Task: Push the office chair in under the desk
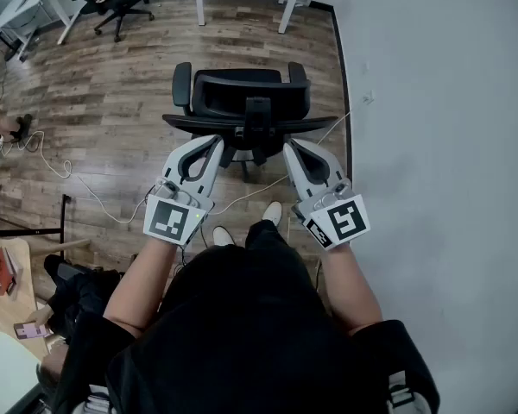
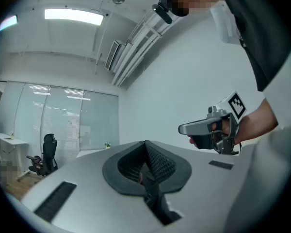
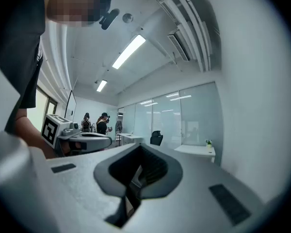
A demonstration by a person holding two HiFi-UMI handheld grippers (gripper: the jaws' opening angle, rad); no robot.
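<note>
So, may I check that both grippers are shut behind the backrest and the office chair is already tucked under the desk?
Not quite: the head view shows the office chair standing out on the wooden floor, short of the white desk. The left gripper and right gripper are indeed shut behind its backrest.

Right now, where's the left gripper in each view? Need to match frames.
Head view: left gripper left of centre, shut, pointing up the picture toward the chair.
Left gripper view: left gripper itself, bottom centre, shut and empty.
Right gripper view: left gripper at the left, side-on, with its marker cube.
Shared landmark: the white wall, on the right in all three.
</note>
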